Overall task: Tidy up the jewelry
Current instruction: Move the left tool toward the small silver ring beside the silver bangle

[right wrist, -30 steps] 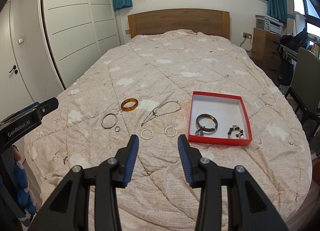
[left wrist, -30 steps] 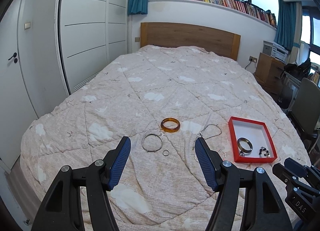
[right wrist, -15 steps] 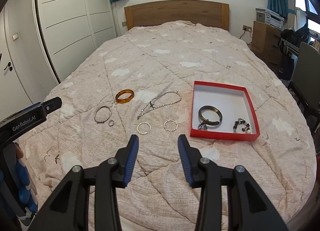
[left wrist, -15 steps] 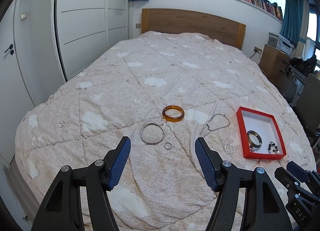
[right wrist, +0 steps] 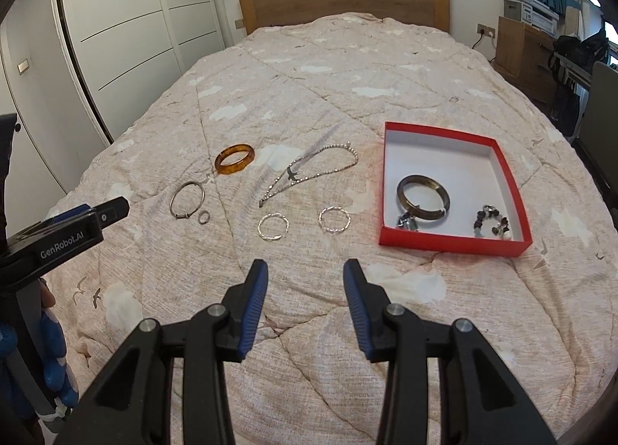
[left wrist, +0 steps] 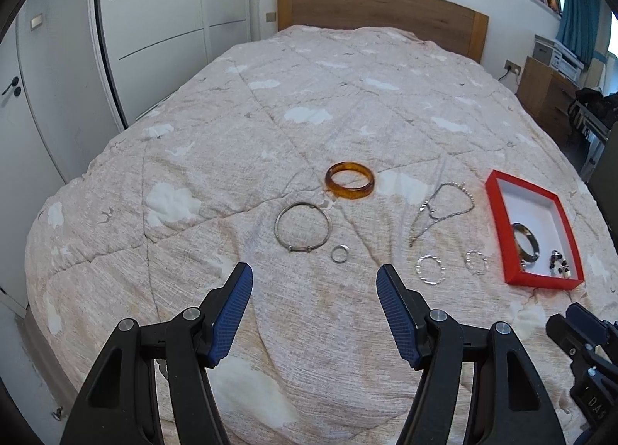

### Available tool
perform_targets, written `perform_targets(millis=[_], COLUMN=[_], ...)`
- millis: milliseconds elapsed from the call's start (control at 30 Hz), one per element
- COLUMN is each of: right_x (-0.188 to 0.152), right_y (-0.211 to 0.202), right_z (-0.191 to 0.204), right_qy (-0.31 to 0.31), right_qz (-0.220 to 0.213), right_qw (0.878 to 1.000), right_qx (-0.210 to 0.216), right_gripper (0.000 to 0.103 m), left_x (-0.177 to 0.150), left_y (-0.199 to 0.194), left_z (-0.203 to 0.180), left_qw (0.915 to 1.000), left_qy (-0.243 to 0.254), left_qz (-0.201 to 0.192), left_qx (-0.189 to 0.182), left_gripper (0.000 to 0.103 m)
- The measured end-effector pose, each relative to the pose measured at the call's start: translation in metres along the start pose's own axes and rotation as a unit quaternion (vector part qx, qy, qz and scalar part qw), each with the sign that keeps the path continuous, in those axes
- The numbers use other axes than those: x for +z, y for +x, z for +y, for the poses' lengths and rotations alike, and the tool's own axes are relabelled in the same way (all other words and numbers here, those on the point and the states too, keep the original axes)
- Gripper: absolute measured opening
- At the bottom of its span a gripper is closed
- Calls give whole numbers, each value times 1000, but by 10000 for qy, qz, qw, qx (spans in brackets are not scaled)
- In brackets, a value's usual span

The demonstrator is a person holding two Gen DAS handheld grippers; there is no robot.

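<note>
On quilted beige bed (left wrist: 239,159): glossy amber bangle (left wrist: 350,180), thin wire hoop (left wrist: 303,227), beaded chain (right wrist: 309,171). Seen clearest from right: red box (right wrist: 498,159) holding dark bangle (right wrist: 423,198). Left claw (left wrist: 313,290), right claw (right wrist: 305,283): released, empty.

The quilt (right wrist: 347,70) was beige with white cloud patches and small dark birds. One bangle (right wrist: 234,158) was amber, another (right wrist: 422,198) dark brown, inside a red box (right wrist: 452,242) with a white floor. The gripper pads (right wrist: 253,310) were blue.
</note>
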State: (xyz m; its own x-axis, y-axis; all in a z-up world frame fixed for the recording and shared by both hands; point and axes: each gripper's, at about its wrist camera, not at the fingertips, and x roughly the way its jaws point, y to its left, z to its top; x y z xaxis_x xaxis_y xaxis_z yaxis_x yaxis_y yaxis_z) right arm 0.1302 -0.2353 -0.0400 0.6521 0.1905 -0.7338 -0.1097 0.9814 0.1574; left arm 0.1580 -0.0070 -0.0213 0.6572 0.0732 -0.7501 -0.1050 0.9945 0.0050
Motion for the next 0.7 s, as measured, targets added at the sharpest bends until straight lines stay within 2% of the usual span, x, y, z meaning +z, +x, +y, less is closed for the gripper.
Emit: perform_targets(millis=[200,433,567,633,700], right_x=[3,2,3,2,2], right_y=[25,58,72,79,85], right_z=[0,1,-2,-4,-5], right_qy=[-10,-38,-20,-10,-9], right_qz=[131,373,465,514,555], right_qw=[9996,9981,9974,9970,9965], right_qx=[246,494,555,586,622], right_gripper=[39,39,39,39,39], left_x=[-3,-5,-6,-5,-4], left_y=[28,56,69,78,87], left_z=[31,45,39,34,26], left_qw=[9992,9980,9978,9970,9955], left_qy=[-280,-369,-351,-351,-363], left_qz=[233,445,563,677,801], left_qx=[163,259,90,-131,-367], left_gripper=[66,66,65,57,54])
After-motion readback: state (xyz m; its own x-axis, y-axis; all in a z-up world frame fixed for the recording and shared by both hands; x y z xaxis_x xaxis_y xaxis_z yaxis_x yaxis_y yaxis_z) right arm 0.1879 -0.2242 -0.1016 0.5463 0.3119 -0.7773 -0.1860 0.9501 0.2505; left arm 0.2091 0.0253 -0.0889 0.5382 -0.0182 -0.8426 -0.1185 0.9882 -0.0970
